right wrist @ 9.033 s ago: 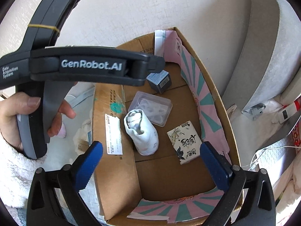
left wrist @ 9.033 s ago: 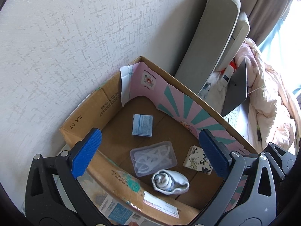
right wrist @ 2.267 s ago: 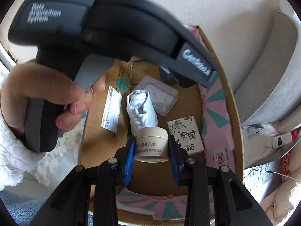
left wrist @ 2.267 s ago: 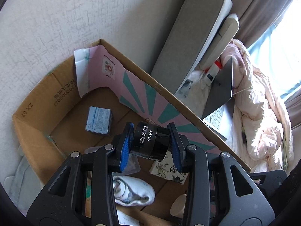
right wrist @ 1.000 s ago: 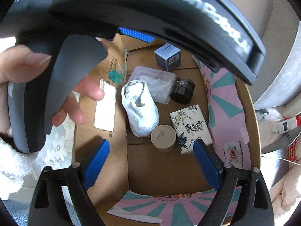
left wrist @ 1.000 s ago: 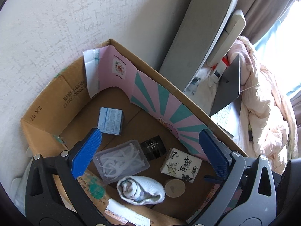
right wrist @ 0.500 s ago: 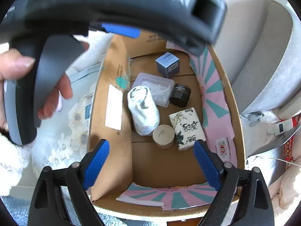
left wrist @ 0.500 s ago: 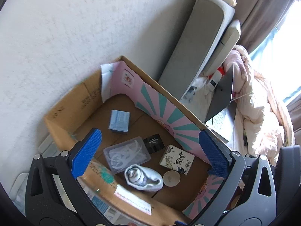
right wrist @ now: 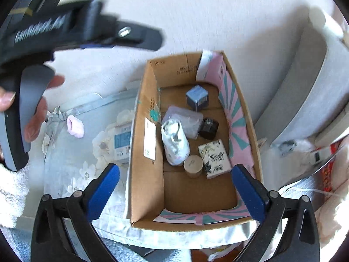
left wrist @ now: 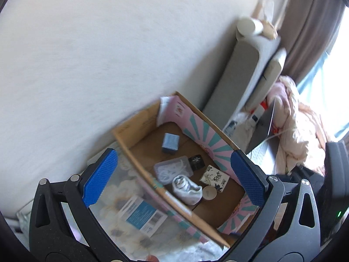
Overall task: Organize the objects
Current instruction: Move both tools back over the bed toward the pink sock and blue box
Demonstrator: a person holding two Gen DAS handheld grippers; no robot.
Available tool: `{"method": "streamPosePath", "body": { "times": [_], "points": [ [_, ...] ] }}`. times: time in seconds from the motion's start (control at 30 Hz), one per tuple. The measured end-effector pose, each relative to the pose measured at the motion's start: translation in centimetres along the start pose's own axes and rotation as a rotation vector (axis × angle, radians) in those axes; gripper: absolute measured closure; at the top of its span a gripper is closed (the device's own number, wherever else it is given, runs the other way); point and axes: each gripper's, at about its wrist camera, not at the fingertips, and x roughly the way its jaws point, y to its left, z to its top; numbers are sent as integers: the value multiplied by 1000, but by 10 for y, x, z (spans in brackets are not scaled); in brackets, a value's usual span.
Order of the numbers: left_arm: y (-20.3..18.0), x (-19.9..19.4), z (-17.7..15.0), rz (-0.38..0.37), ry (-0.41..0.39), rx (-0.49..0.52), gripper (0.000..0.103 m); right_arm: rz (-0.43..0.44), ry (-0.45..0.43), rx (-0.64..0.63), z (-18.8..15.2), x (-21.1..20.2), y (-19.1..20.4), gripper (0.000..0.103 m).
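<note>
While both of my hand-held grippers hang above the cardboard box (right wrist: 146,144), each stands wide apart with nothing between its blue pads — the right hand-held gripper (right wrist: 174,187), whose jaws have just been opening, and the left hand-held gripper (left wrist: 174,179) alike.

Everything sorted so far lies on the box floor. The beige jar (right wrist: 193,166) stands upright near the middle, touching or just beside the rolled white sock (right wrist: 174,142) on one side and the patterned tile-like packet (right wrist: 214,158) on the other. Beyond the sock lies the clear plastic case (right wrist: 185,120), with the black jar (right wrist: 209,128) just beside it, and the blue carton (right wrist: 197,98) sits toward the box's far end, apart from the rest.

Outside the box, a small pink item (right wrist: 75,126) lies on the floral cloth (right wrist: 72,163) well off the box's long side, with a blue-and-white printed packet (right wrist: 122,144) close against that side — in my judgement, both may yet need collecting.

The risks, as I read them: my two tools are close together here, and a reach toward the pink item could knock one against the other. The tall box wall could catch a jaw on the next drop, and the packed cluster around the beige jar leaves little room — a careless placement could topple it.
</note>
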Motion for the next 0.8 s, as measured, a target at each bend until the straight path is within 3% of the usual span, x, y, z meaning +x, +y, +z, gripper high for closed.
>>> {"method": "streamPosePath", "body": {
  "times": [0.4,0.8],
  "points": [
    [69,-98,-46,126,-114,-131,0,-16,-179,-40,23,-41,37,0],
    [136,-168,-110,232,-219,-274,0,31,-273,-135,37,-42,109,0]
  ]
}}
